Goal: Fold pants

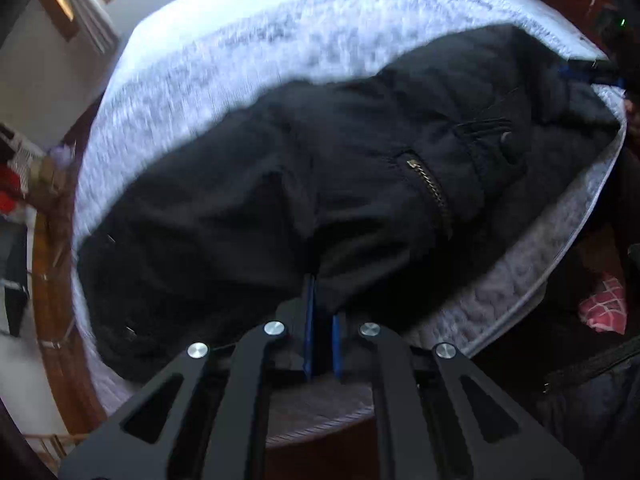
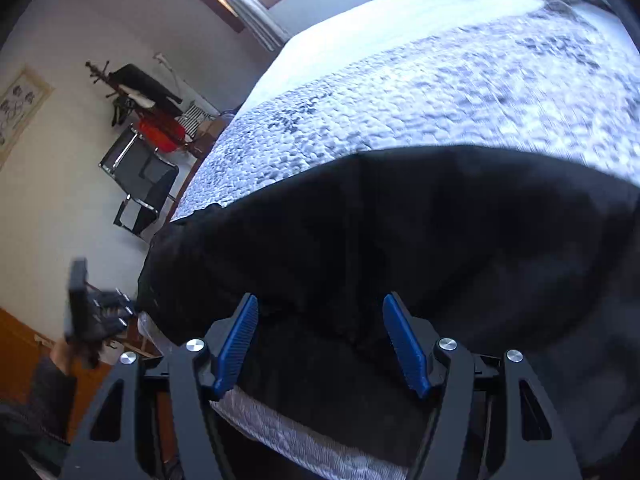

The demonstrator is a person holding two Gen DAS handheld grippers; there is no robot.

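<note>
One pair of black pants lies bunched across the near part of a bed, on a grey-white quilt. One brass zipper and one button show face-up, so the fly side is on top.

Left gripper: blue pads nearly together, pinching the near edge of the fabric. Likely holding that edge to lift or drag it for a fold.

Right gripper: both blue pads spread wide with cloth lying under and between them, nothing clamped. Judged as lined up to grab the pants' edge where it hangs over the bedside.

Count: 1 garment, 2 grippers, 1 holding. In the right view, the other handheld unit shows at lower left.

Room beyond: one black chair, one coat stand with clothes, one framed picture.
</note>
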